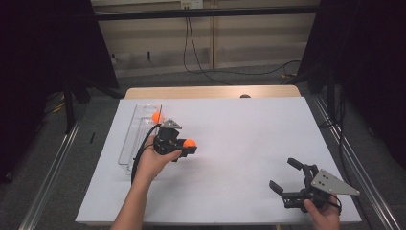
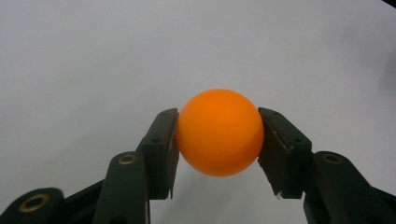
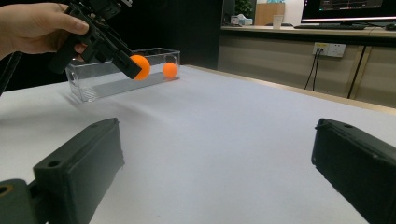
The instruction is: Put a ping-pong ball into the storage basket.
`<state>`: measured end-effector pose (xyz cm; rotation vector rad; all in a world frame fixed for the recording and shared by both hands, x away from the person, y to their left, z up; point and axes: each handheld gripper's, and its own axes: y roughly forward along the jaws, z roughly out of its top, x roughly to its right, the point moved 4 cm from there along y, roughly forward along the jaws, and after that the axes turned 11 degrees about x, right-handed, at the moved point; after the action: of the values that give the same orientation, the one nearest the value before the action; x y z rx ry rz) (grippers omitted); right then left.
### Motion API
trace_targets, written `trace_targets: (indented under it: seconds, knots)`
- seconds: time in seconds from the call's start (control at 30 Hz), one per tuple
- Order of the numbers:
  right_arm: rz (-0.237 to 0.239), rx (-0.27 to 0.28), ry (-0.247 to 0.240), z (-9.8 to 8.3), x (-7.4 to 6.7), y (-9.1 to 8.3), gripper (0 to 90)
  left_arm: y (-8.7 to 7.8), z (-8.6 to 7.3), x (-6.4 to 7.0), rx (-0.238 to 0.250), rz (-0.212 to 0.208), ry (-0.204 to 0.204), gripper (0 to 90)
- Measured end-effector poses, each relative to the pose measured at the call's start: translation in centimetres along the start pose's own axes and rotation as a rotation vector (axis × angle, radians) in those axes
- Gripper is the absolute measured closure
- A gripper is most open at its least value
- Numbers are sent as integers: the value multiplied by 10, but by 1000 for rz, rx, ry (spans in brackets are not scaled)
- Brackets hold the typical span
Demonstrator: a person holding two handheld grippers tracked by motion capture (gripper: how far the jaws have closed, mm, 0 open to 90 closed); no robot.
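Beyond the right gripper (image 3: 210, 172) — a monitor (image 3: 348, 10).

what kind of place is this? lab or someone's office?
Most likely a lab recording bay. The table is covered in plain white and flanked by black curtains; cables trail over the floor to a wall socket, and a monitor sits on a bench behind.

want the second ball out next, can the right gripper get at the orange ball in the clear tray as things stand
Probably yes. The right gripper is open and empty, the clear tray has no lid, and bare table lies between. But the left gripper, shut on its own ball, hovers beside the tray near the ball inside.
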<state>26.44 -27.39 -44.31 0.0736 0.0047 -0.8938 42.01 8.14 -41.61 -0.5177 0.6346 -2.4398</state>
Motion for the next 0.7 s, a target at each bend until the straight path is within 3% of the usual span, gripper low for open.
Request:
trace_targets:
  seconds: [0.7]
  knots:
    - [1, -2, 1, 0, 0, 0, 13, -8, 1, -7, -4, 21, -3, 507]
